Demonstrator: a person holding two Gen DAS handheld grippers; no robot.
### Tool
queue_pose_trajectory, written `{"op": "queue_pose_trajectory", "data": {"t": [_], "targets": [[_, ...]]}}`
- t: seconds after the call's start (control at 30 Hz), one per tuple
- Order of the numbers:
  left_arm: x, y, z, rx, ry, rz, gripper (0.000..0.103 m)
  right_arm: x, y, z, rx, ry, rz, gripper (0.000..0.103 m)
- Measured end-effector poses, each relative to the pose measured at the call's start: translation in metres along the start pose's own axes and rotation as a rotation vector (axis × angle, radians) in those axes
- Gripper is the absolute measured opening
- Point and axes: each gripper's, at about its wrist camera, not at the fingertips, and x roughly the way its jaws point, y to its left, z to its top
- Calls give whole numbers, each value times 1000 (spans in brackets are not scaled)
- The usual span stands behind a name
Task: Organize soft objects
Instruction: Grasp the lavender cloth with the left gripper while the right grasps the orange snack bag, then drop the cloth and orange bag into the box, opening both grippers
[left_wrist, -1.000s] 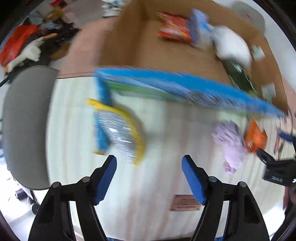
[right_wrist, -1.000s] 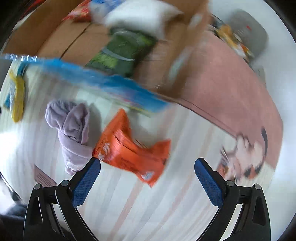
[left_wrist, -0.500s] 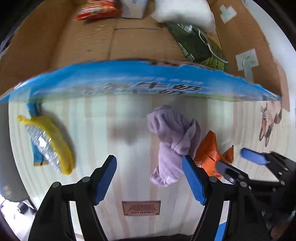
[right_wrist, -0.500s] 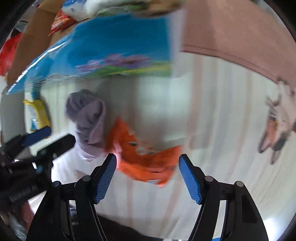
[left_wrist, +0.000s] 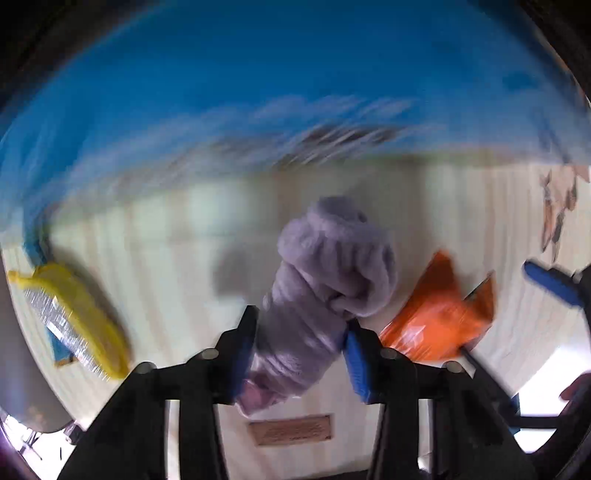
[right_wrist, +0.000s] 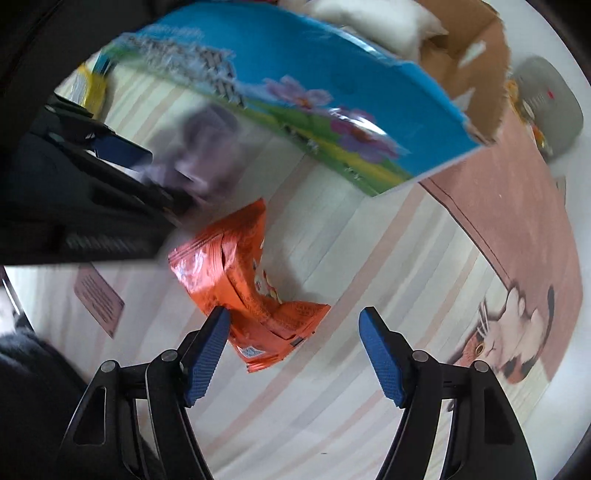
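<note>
A: Light? Daylight, soft and even. My left view is bright on the floor (left_wrist: 155, 258), with a blown-out white patch low right.

B: Blur?

A: Heavy in my left view. The blue flap (left_wrist: 280, 88) is smeared and its print unreadable; the yellow packet (left_wrist: 70, 317) streaks. The purple cloth (left_wrist: 332, 273) is soft but readable, with a grey shadow to its left.

B: The right view?

A: Sharper. The orange packet (right_wrist: 240, 280) is crisp, with glare on its foil and a short shadow to its right. My left gripper (right_wrist: 122, 155) is smeared and dark there.

B: Edges?

A: Fisheye bend and black corners in both views.
</note>
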Motion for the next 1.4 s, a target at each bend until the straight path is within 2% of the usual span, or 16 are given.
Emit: {"op": "queue_pose_trajectory", "data": {"t": [0.13, 0.27, 0.37, 0.4, 0.47, 0.53, 0.6, 0.67, 0.77, 0.83, 0.9, 1.0, 1.17, 1.23, 1.33, 1.4], "targets": [[1, 27, -23, -47, 22, -5, 40, 6, 24, 4, -61, -15, 6, 75], [9, 55, -37, -147, 66, -100, 42, 23, 44, 20, -79, 29, 27, 74], [12, 66, -38, -187, 68, -157, 42, 34, 47, 20, 3, 84, 26, 47], [12, 66, -38, -192, 68, -178, 42, 38, 43, 18, 56, 109, 52, 42], [13, 68, -43, -195, 63, -191, 44, 45, 27, 10, 247, 166, 132, 42], [17, 67, -47, -190, 60, -187, 46, 51, 11, -1, 414, 210, 273, 43], [14, 70, -42, -174, 61, -178, 49, 52, 3, -9, 509, 191, 371, 44], [15, 49, -34, -138, 73, -147, 49, 54, 1, -12, 531, 188, 358, 51], [18, 25, -32, -105, 64, -67, 47, 59, 7, -23, 549, 181, 312, 51], [14, 16, -35, -105, 37, -43, 41, 59, 14, -24, 561, 184, 283, 43], [3, 11, -43, -107, -6, -37, 41, 56, 27, -37, 610, 184, 265, 37], [-19, 0, -58, -88, -75, -13, 40, 33, 37, -46, 633, 139, 304, 36], [-90, 1, -73, -143, -165, -131, 40, -40, 40, -49, 624, 2, 378, 35], [-130, 5, -64, -155, -222, -184, 40, -73, 30, -42, 619, -64, 396, 35], [-167, 30, -34, -182, -242, -275, 40, -118, 8, -7, 593, -149, 422, 35], [-185, 49, -4, -192, -246, -290, 40, -139, 3, 20, 574, -186, 419, 35]]}}
